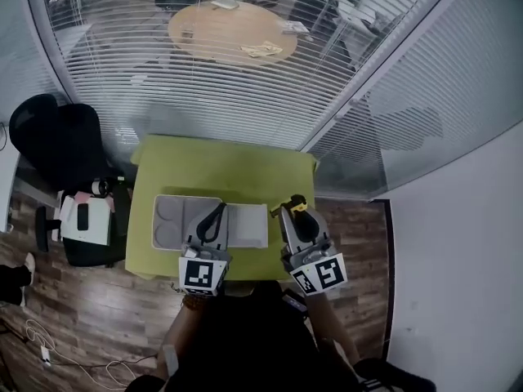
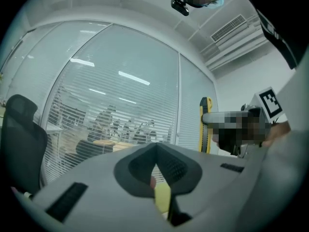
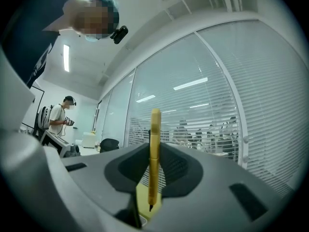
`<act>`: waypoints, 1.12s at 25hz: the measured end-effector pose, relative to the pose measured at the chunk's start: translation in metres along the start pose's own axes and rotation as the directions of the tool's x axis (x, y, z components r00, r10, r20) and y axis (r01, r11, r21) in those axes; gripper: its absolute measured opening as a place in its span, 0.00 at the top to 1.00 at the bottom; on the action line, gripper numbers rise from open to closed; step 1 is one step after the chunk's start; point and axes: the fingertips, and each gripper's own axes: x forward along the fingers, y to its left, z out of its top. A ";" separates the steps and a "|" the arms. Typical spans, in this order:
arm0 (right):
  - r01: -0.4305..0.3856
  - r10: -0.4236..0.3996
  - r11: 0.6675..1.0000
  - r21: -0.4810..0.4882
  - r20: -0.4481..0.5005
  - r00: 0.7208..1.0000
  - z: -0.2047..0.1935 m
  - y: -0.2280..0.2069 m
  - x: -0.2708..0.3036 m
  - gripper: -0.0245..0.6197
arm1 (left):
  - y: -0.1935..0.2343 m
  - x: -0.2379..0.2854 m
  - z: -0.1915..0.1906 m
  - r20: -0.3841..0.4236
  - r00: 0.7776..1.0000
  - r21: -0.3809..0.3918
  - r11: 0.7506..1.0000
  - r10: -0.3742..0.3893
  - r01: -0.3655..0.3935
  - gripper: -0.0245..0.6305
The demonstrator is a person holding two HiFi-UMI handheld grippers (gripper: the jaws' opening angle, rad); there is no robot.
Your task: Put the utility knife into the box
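Black mesh office chair (image 1: 57, 141) stands far off to the left of both sets of jaws, on the brown wood floor (image 1: 90, 300); next comes the bright green square table (image 1: 221, 166), which lies under both grippers; on it sits the flat pale grey plastic box (image 1: 172, 219) with round dips in its left part; the box lies right under the jaws of the left gripper (image 2: 156, 146) and spreads out on both sides of them; those jaws are pressed together at the tips, and nothing is between them.

To the right of the box, the right gripper (image 1: 296, 213) reaches over the green table; its jaws stand a little way apart and squeeze the yellow and black utility knife (image 3: 154, 144); the knife stands up straight between the pads; its top end pokes up past the jaw tips, and its thin dark end sits low, near where the jaws begin; the knife is not in the box; it is just past the box's right edge, over the table; in the left gripper view it shows off to the right of the left jaws, standing tall.

Ahead of both sets of jaws is the glass wall with white blinds (image 3: 217, 105); behind the glass stands a round wooden table (image 1: 225, 31); a plain white wall (image 1: 458, 260) fills the far right.
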 end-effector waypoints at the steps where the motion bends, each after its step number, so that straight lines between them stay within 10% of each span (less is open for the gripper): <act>1: 0.003 -0.003 1.000 0.006 -0.001 1.000 0.000 -0.001 0.001 0.86 | 0.004 -0.001 0.001 -0.004 1.000 0.005 1.000 0.001 -0.001 0.95; 28: -0.083 0.086 0.991 0.104 -0.024 0.996 -0.042 -0.019 0.029 0.86 | 0.010 -0.013 -0.016 0.002 0.998 0.166 0.984 0.061 -0.061 0.95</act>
